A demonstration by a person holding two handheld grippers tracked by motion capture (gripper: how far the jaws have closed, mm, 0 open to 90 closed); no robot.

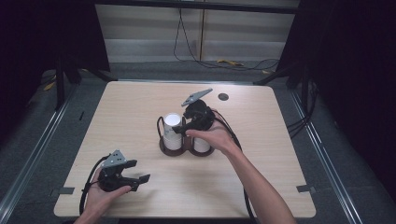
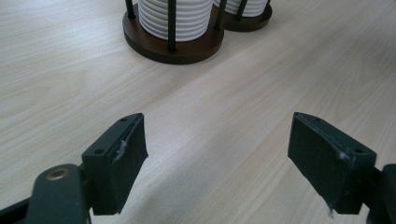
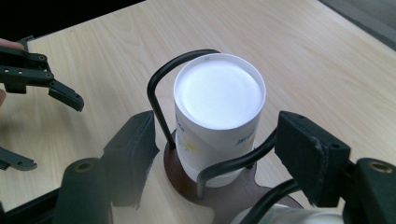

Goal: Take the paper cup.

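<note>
Watching from the high view, I worry most about the wire cup holder (image 1: 186, 148) at mid-table: my right gripper (image 1: 180, 129) hovers right over it, jaws parted around the left-hand cup stack (image 1: 172, 132) without pressing it, and a careless closing could catch the holder's wire loop and drag or tip everything. My left gripper (image 1: 140, 178) rests released, well apart from the holder toward the near edge. The table (image 1: 261, 112) is pale wood grain, with grey floor, cables and dark curtains beyond. In the left gripper view, the holder's brown base (image 2: 180, 46) lies ahead of wide-open empty jaws. In the right gripper view, the stack (image 3: 218, 116) stands upright inside the wire loop (image 3: 161, 88), between pads (image 3: 308, 156) that clear it.
</note>
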